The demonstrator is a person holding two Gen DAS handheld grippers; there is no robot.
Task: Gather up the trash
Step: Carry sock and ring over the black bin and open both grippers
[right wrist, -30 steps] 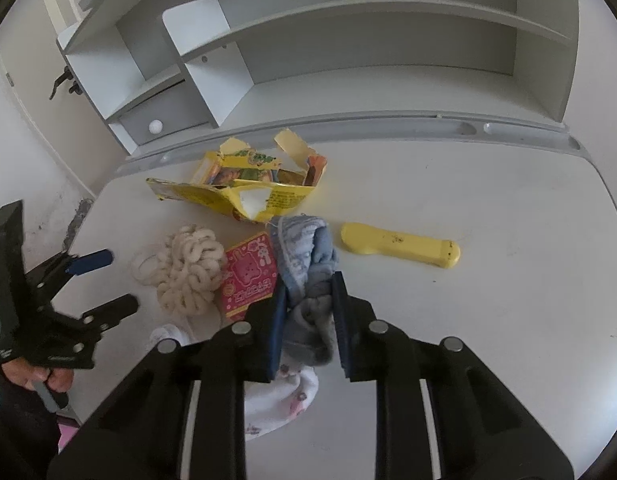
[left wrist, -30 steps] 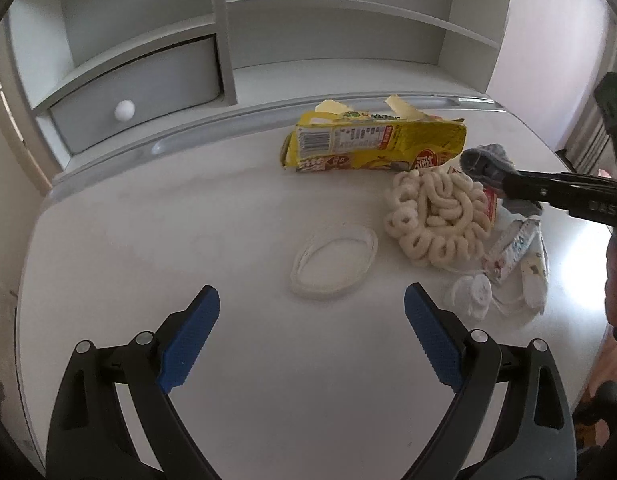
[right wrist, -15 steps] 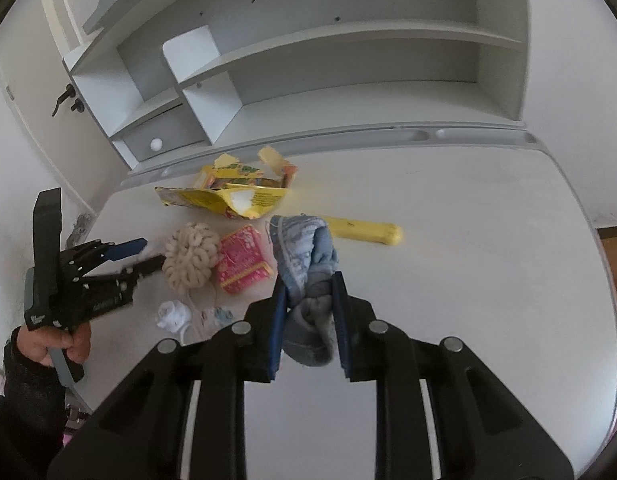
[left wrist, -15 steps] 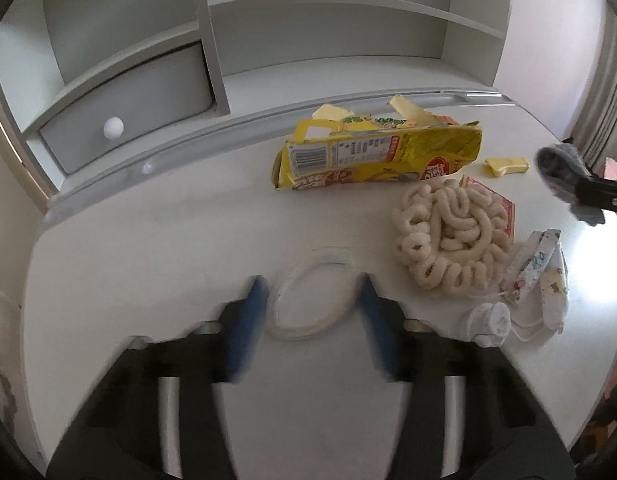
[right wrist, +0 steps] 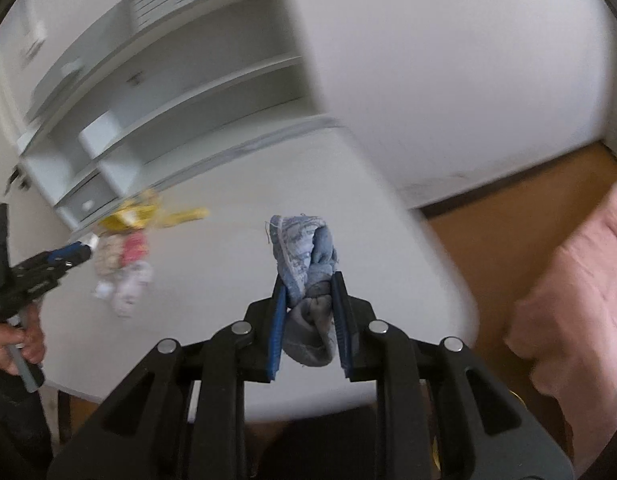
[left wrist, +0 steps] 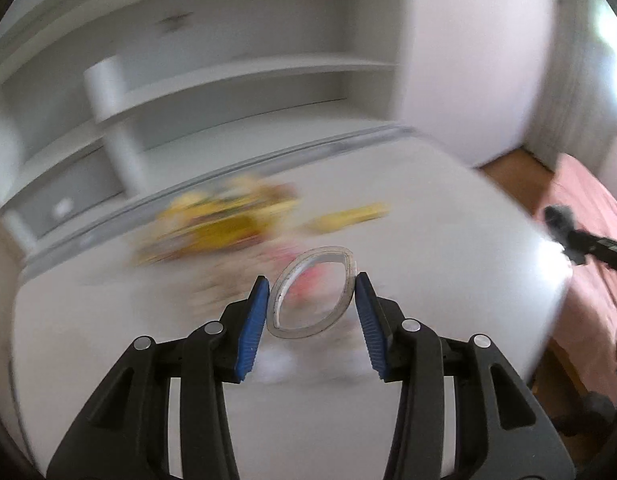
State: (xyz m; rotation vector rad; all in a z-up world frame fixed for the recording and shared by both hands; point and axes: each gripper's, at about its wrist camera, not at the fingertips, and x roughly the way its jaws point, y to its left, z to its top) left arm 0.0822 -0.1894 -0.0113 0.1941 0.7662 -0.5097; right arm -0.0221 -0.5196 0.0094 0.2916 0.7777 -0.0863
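Observation:
My left gripper is shut on a clear oval plastic lid and holds it above the white desk. Its blue pads press on the lid's two ends. In the right wrist view my right gripper is shut on a rolled blue-grey sock, lifted over the desk's right part. Blurred behind lie a yellow snack bag, a yellow bar-shaped thing, a pink packet and white bits. The left gripper also shows at the left edge of the right wrist view.
Grey shelves with a small drawer stand behind the desk. Right of the desk are a wooden floor and pink bedding. A person's hand grips the left tool's handle. Both views are motion-blurred.
The left gripper closed on the oval lid and lifted it off the desk. The right gripper carried the sock to the right, away from the pile, and rolled.

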